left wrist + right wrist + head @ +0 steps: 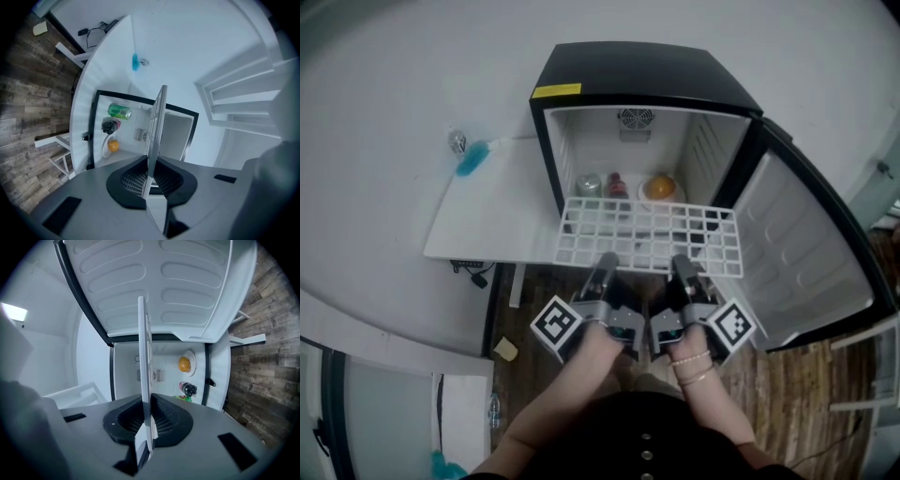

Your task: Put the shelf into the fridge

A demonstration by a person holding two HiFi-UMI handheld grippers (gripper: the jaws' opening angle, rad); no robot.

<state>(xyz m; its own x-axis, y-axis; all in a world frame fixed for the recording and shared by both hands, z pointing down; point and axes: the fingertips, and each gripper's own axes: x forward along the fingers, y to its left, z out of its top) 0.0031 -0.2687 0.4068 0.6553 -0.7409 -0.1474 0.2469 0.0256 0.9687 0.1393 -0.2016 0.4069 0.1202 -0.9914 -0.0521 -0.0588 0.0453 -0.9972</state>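
A white wire shelf (649, 234) is held level in front of the open black mini fridge (637, 89), its far edge at the fridge mouth. My left gripper (606, 265) is shut on the shelf's near edge, left of centre. My right gripper (684, 269) is shut on the same edge, to the right. In the left gripper view the shelf (156, 123) runs edge-on between the closed jaws, and the right gripper view shows the shelf (144, 357) the same way. Inside the fridge are a green can (119, 111), a dark bottle (110, 126) and an orange (660, 187) on a plate.
The fridge door (806, 258) hangs open to the right. A white table (492, 211) stands left of the fridge with a blue brush (472, 159) on it. Wood floor (806, 394) lies below, with a cable and plug (473, 272) under the table.
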